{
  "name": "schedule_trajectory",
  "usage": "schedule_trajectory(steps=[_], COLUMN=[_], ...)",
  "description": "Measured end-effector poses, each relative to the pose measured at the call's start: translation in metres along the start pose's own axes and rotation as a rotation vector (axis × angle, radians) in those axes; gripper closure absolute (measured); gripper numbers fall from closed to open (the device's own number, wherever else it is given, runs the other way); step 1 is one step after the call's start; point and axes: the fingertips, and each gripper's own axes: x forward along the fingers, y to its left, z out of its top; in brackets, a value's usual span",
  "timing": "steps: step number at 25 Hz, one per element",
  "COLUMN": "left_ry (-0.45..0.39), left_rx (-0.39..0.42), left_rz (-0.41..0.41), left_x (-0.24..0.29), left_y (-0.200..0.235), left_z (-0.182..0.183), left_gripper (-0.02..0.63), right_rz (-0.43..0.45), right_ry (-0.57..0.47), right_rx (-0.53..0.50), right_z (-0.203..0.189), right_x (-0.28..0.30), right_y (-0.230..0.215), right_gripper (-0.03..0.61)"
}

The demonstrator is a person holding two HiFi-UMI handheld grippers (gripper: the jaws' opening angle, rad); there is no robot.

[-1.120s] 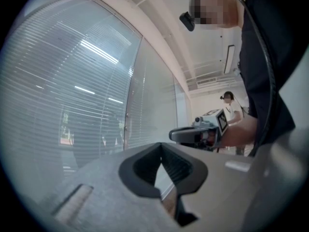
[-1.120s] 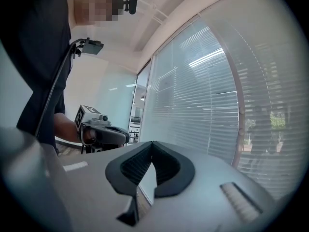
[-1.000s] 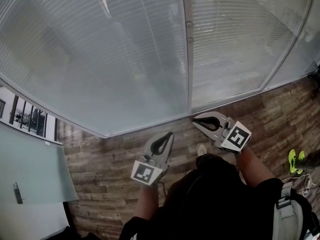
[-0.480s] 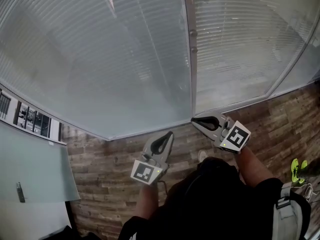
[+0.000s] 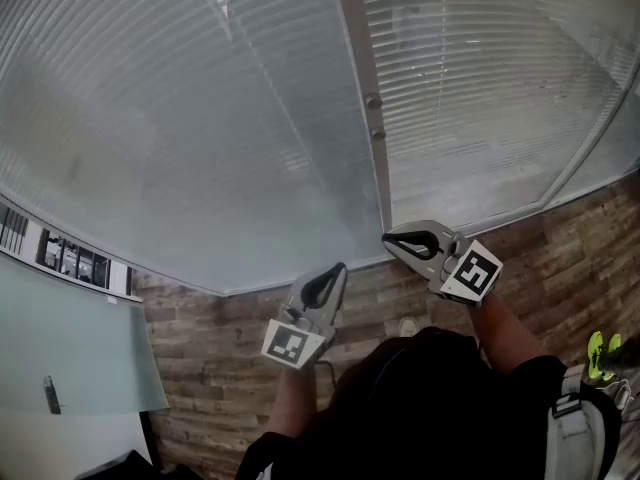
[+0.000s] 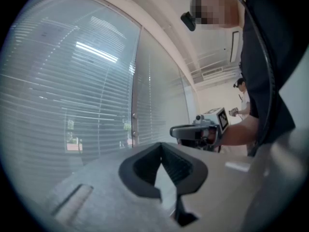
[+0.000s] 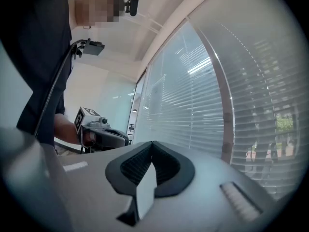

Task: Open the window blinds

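Head view, near to far. Nearest, at the bottom edge, a dark-clad torso point(image 5: 420, 398) and two bare forearms carry my tools.

The left tool point(image 5: 341, 269) is held just left of centre, above the wooden floor point(image 5: 200, 358). In its own view the two dark ribbed pads meet at the tips, so I read it as closed with nothing between them.

The right tool point(image 5: 387, 240) stands just to the right and slightly farther, its tips close to the foot of the window. Its own view shows the pads likewise pressed together at the tips, and empty. The two tools are near each other but apart, and each appears in the other's view.

On the floor at the right edge lies a pair of bright green shoes point(image 5: 598, 353). At the near left stands a pale frosted panel point(image 5: 70, 348).

Beyond the tools rise the window blinds point(image 5: 200, 118), which fill the upper part of the view across two panes, left and right of an upright post point(image 5: 357, 48). Their horizontal slats are lowered over both panes. In the right gripper view some greenery shows between the slats to the right of the post.

Two small round knobs point(image 5: 373, 101) sit on the post, one just above the other, farther up than the right tool. Neither tool touches the blinds, the post or the knobs.
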Motion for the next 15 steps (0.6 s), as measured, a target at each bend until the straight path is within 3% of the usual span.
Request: schedule_trajectory(steps=[15], left_ry=[0.018], left_rx=[0.033], left_rz=[0.02], left_x=[0.073], left_y=[0.018], left_z=[-0.006], left_gripper=[0.611], right_rz=[-0.006], right_ry=[-0.043], right_rx=[-0.009], right_z=[-0.011], right_x=[-0.013], right_y=[-0.081], right_gripper=[0.572])
